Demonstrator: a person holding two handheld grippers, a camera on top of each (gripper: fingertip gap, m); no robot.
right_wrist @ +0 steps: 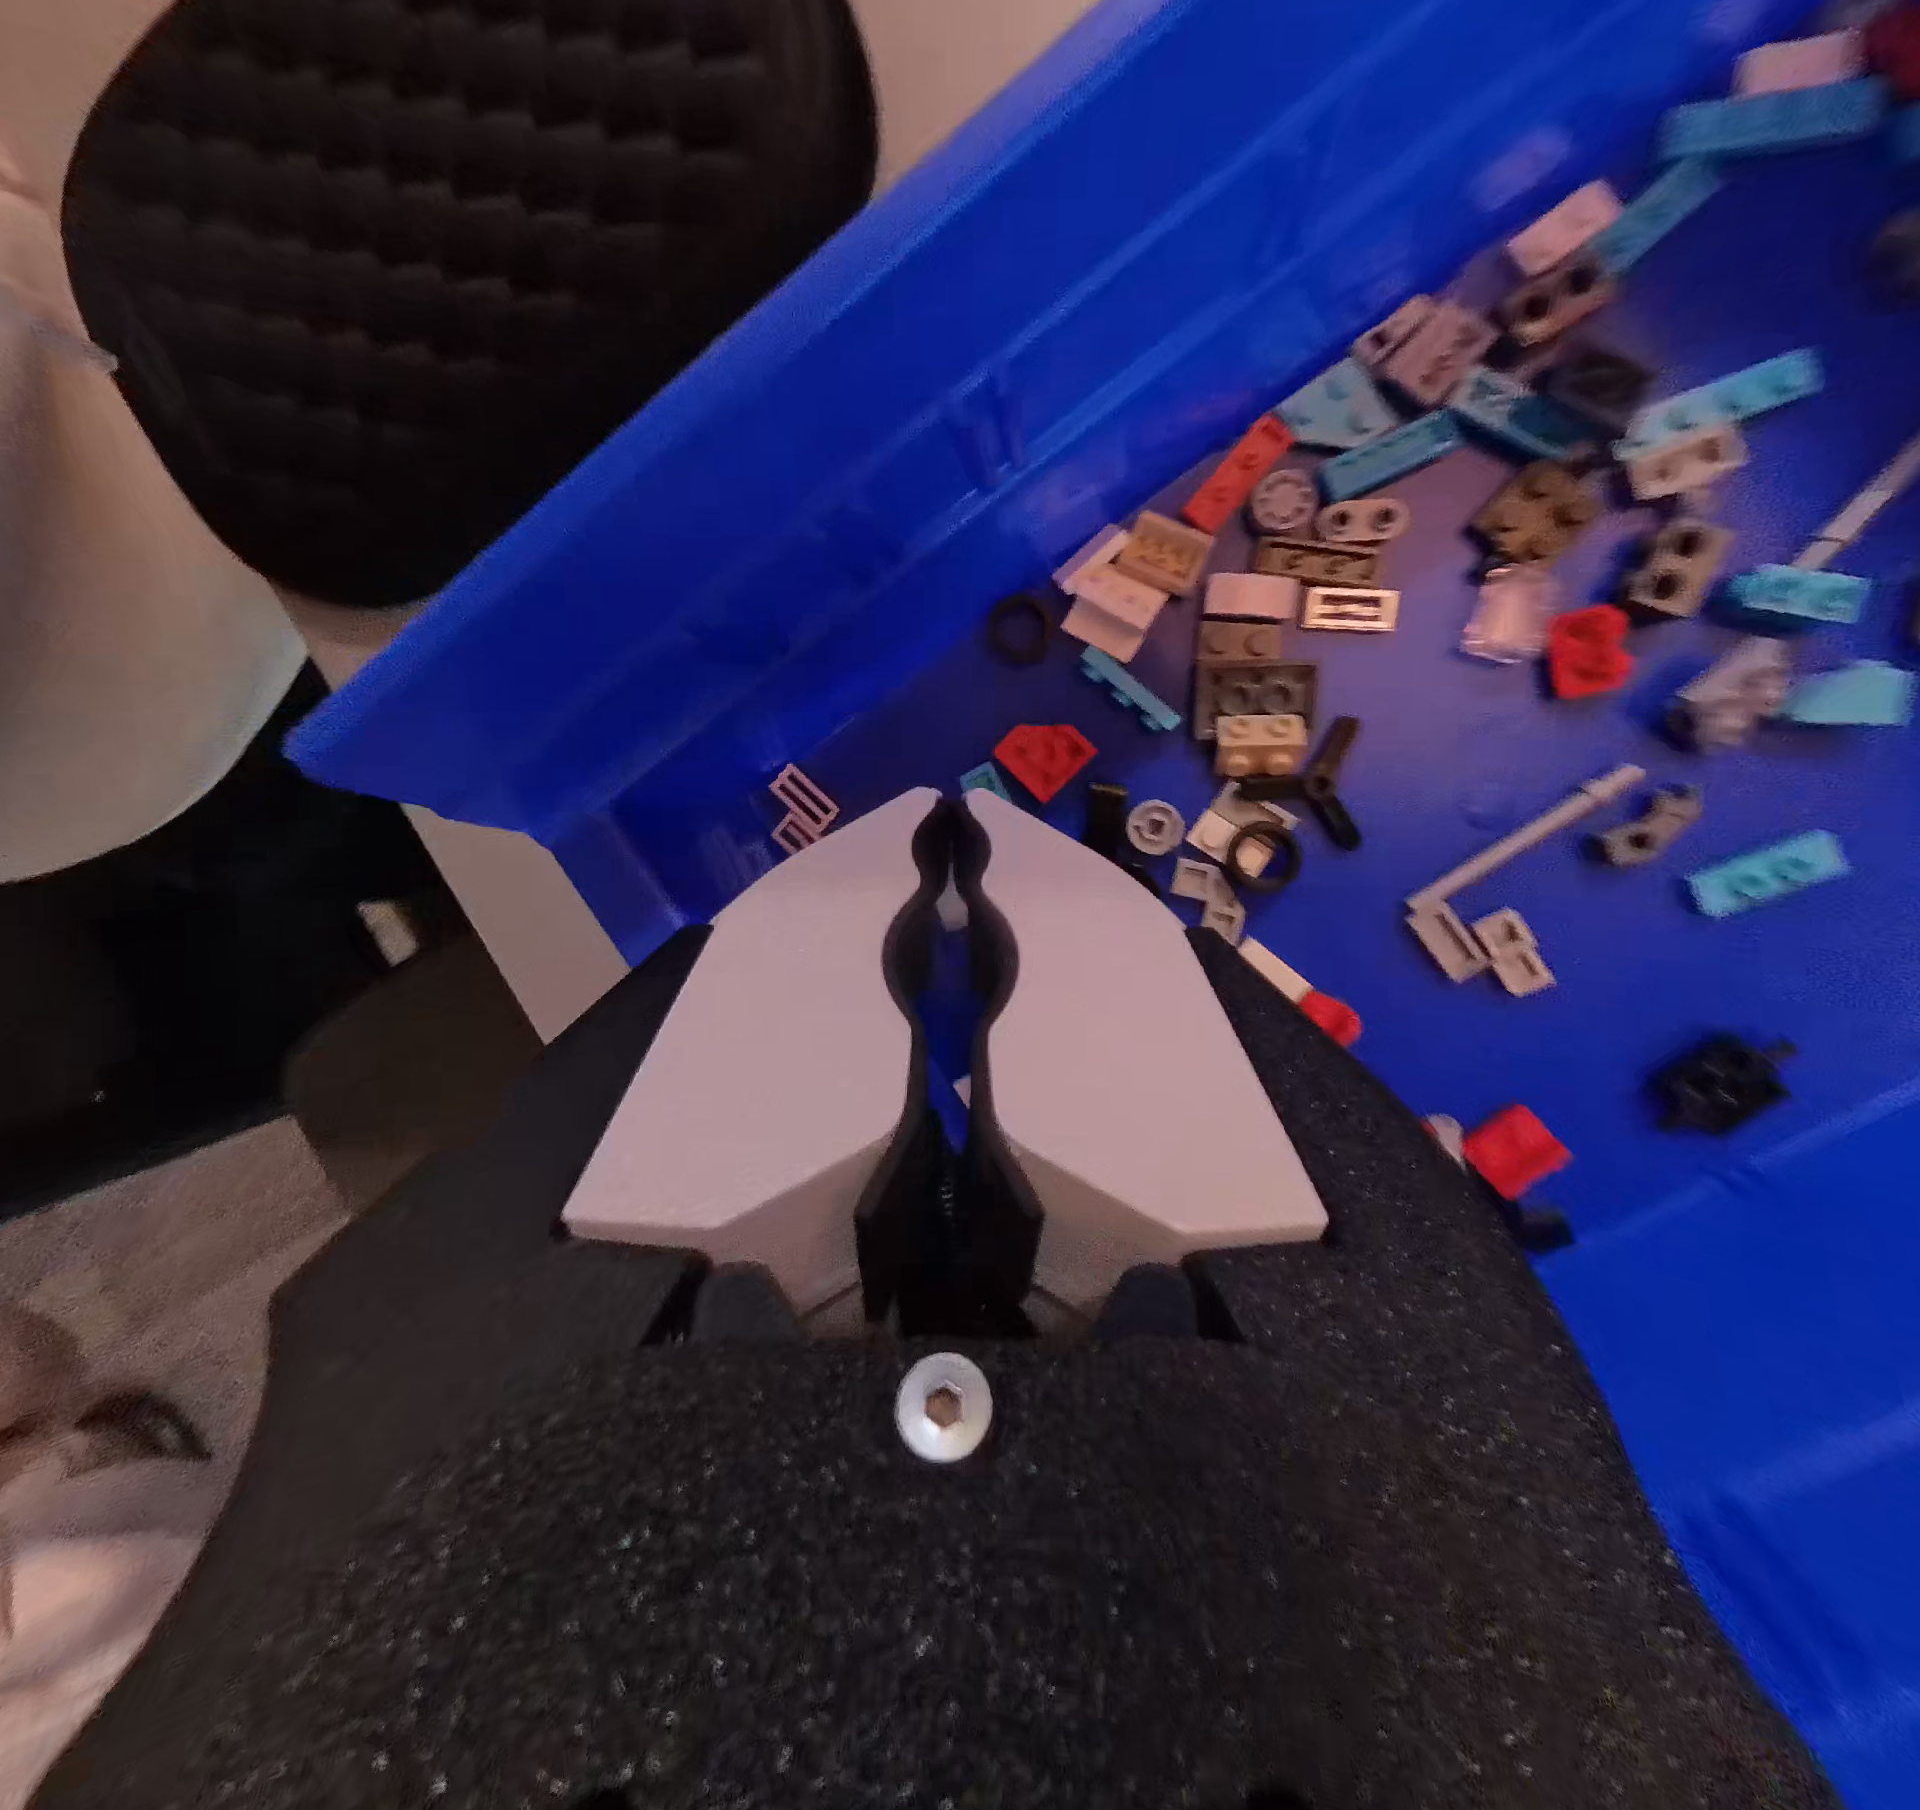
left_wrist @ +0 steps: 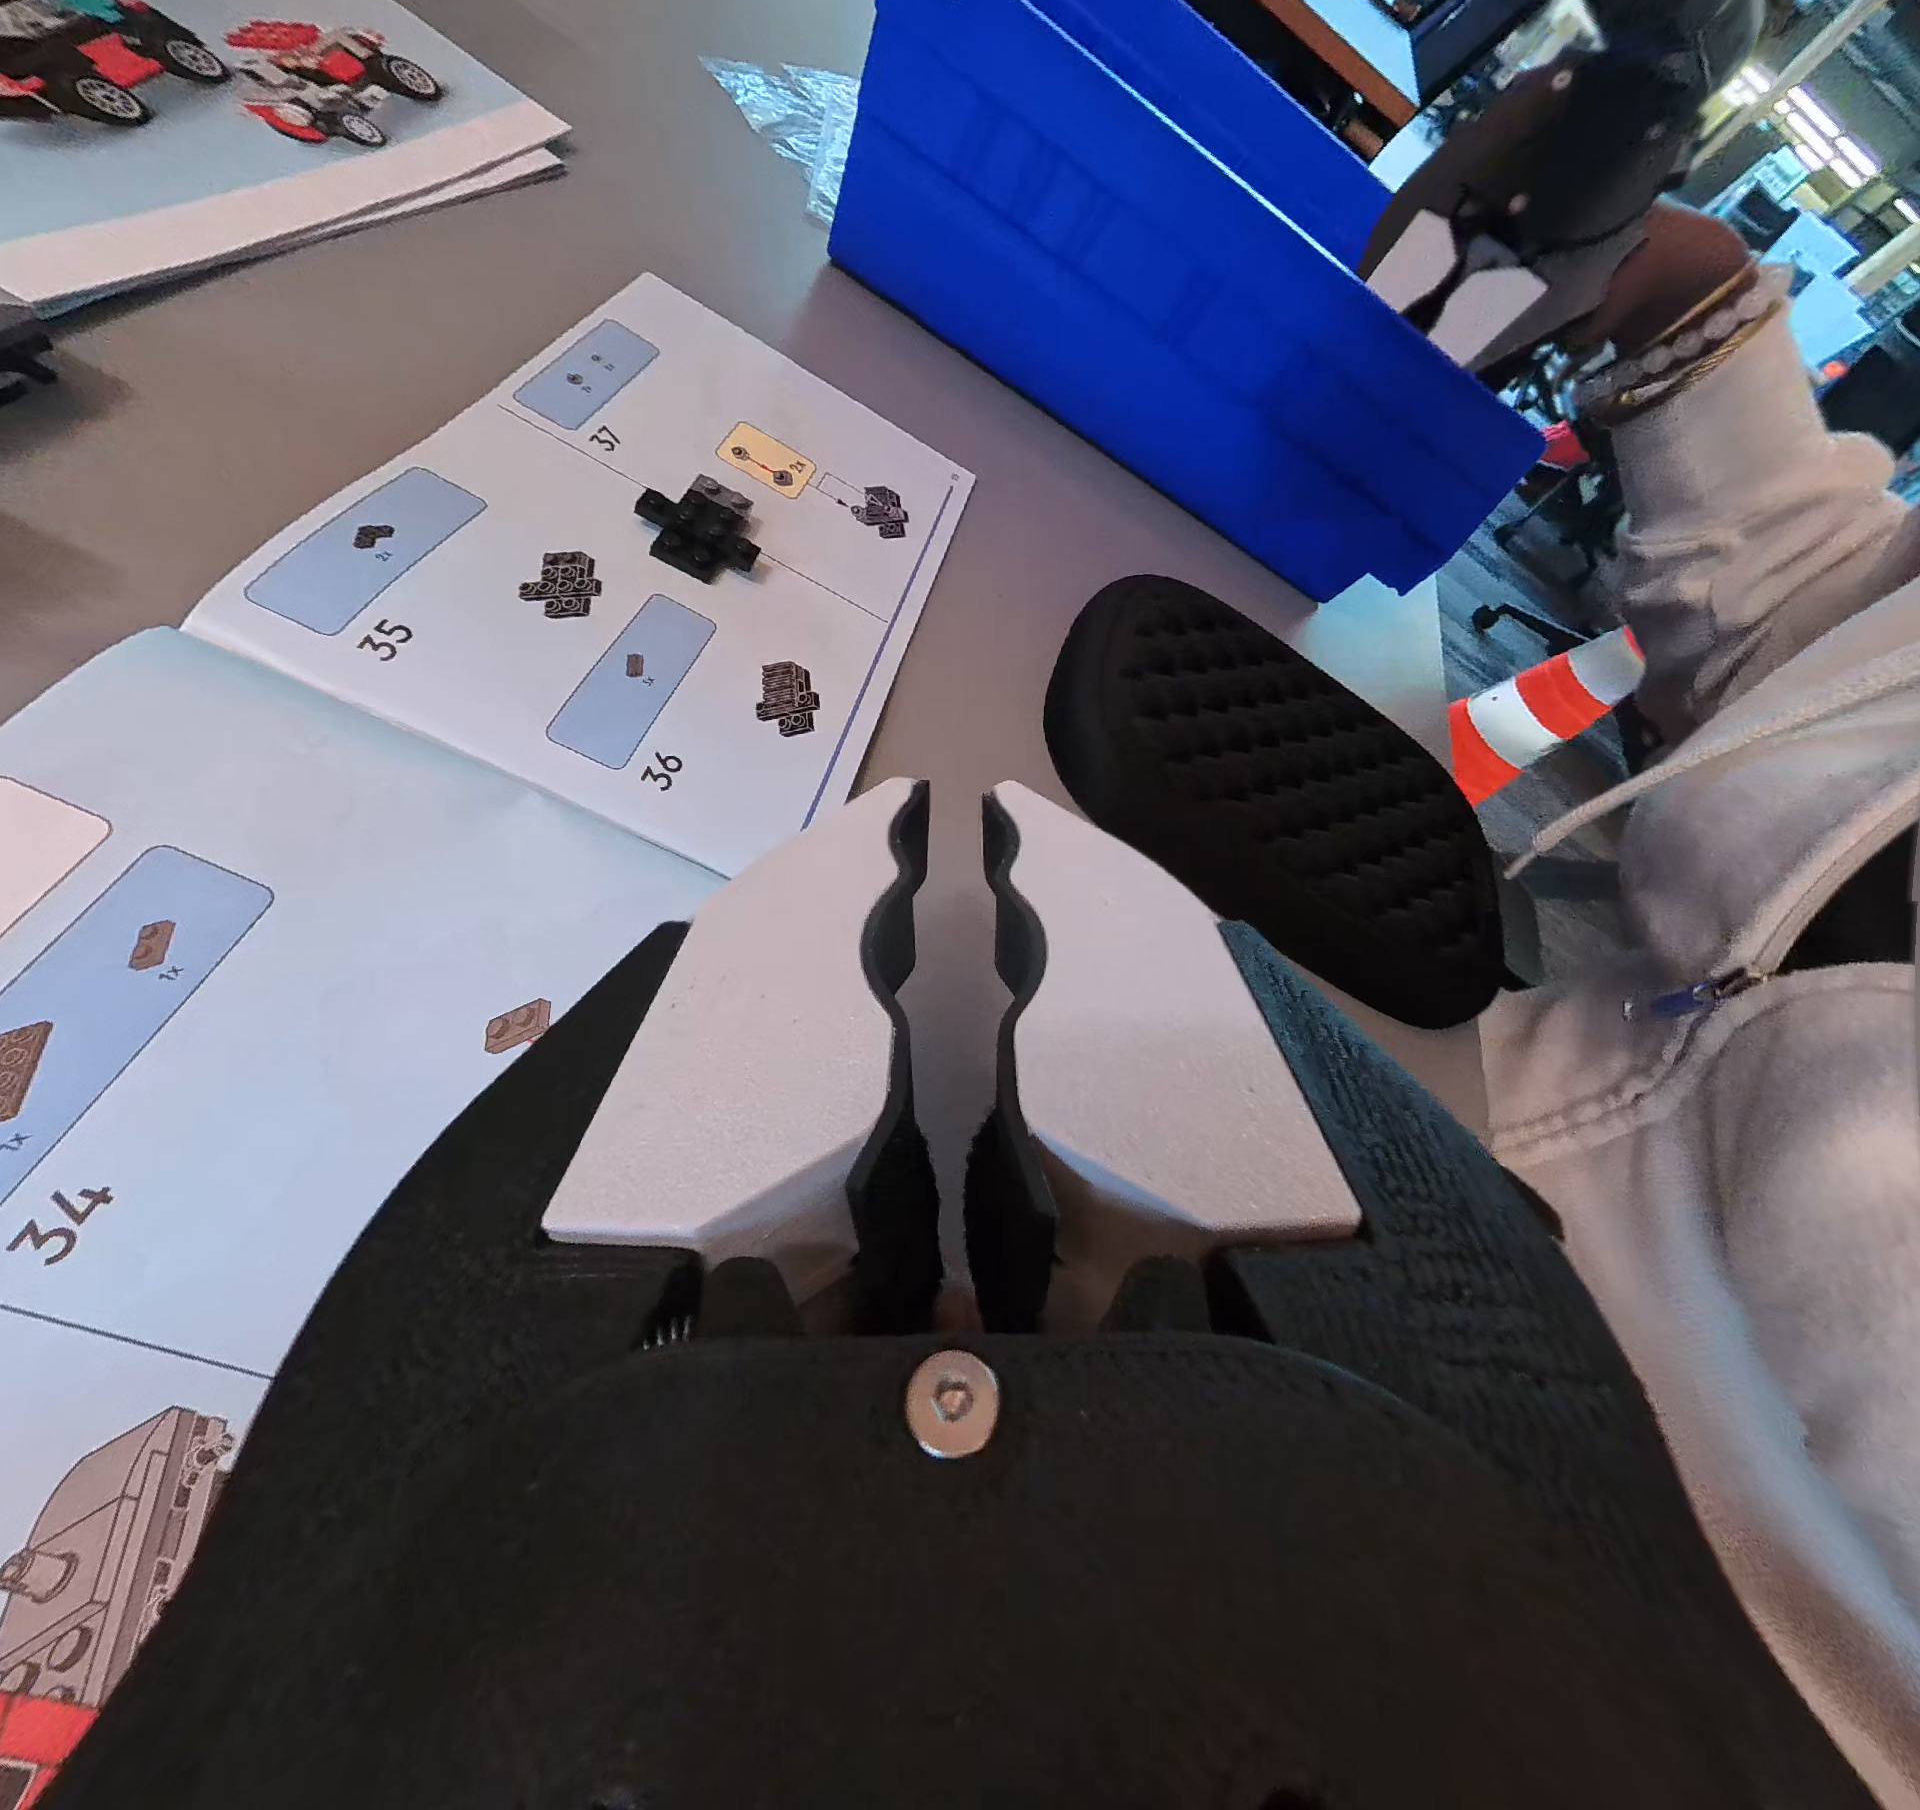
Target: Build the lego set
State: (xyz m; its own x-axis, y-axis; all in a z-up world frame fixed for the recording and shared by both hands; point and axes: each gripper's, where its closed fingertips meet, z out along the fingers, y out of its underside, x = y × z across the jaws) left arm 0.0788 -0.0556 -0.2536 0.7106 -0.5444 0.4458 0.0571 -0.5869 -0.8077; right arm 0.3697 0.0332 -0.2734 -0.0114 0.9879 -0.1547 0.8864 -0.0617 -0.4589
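Observation:
My left gripper (left_wrist: 956, 799) is open and empty, low over the grey table (left_wrist: 644, 202) at the edge of the open instruction booklet (left_wrist: 468, 721). A small black brick assembly (left_wrist: 698, 532) sits on that booklet's far page. My right gripper (right_wrist: 953, 799) is shut, its fingertips meeting, inside the blue bin (right_wrist: 935, 358) just above the loose bricks. A pale sliver (right_wrist: 951, 903) shows between the pads; I cannot tell whether it is held. A red piece (right_wrist: 1044, 752) and a dark grey plate (right_wrist: 1252, 695) lie just beyond the tips.
The blue bin (left_wrist: 1143, 285) stands at the table's right. A black dimpled oval pad (left_wrist: 1278, 804) lies right of my left gripper and also shows in the right wrist view (right_wrist: 457, 233). A second booklet (left_wrist: 260, 150) lies far left. A person's grey sleeve (left_wrist: 1745, 534) is at right. The dark grey plate (right_wrist: 1252, 695) lies around 6 centimetres away from my right fingertips.

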